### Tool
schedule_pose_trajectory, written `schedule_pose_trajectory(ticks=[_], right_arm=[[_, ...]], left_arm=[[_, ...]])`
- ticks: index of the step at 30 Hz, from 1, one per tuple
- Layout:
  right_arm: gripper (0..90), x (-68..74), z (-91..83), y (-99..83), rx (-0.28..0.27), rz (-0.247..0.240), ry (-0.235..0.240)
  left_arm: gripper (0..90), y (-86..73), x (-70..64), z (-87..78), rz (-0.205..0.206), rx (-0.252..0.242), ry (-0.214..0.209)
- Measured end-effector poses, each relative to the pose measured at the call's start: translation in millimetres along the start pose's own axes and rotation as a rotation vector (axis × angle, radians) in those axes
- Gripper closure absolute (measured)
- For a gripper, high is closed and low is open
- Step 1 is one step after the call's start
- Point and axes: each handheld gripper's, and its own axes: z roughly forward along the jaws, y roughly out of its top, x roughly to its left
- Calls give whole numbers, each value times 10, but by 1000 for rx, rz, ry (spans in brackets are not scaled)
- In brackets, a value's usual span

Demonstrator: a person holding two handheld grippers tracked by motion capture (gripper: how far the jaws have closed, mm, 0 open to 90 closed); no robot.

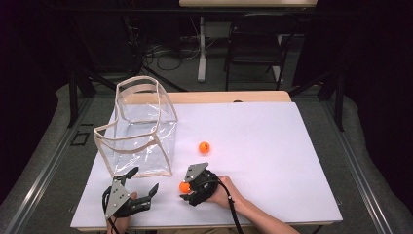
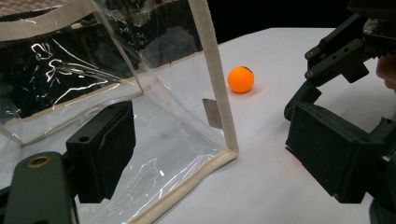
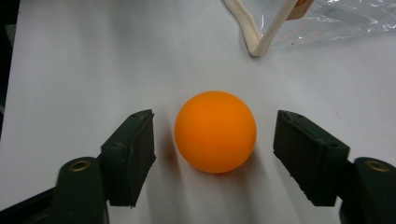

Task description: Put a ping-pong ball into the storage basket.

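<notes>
An orange ball (image 1: 184, 186) (image 3: 215, 126) rests on the white table sheet (image 1: 263, 146). My right gripper (image 1: 186, 189) (image 3: 215, 142) is open around it, one jaw on each side with a small gap to the ball. A second orange ball (image 1: 204, 146) (image 2: 241, 79) lies farther out, free on the sheet. A clear plastic bag with beige trim (image 1: 141, 131) (image 2: 140, 93) stands open-topped at the left. My left gripper (image 1: 140, 184) (image 2: 212, 156) is open just in front of the bag's near corner and holds nothing.
The bag's bottom corner (image 3: 259, 44) lies just beyond the right gripper. The right gripper (image 2: 336, 56) appears close by at the upper right of the left gripper view. A dark chair (image 1: 255, 46) and a table leg (image 1: 201, 48) stand beyond the far edge.
</notes>
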Motion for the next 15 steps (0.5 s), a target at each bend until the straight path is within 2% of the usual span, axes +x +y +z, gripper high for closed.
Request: schedule_pose_trajectory(ticks=[3,15], right_arm=[[367,5,10,1,12,7,-16],[436,12,29,5,32,-1,-20]], left_arm=[[155,0,-1,2,-1,1,-2],[155,0,-7,3,-5,2,-8]])
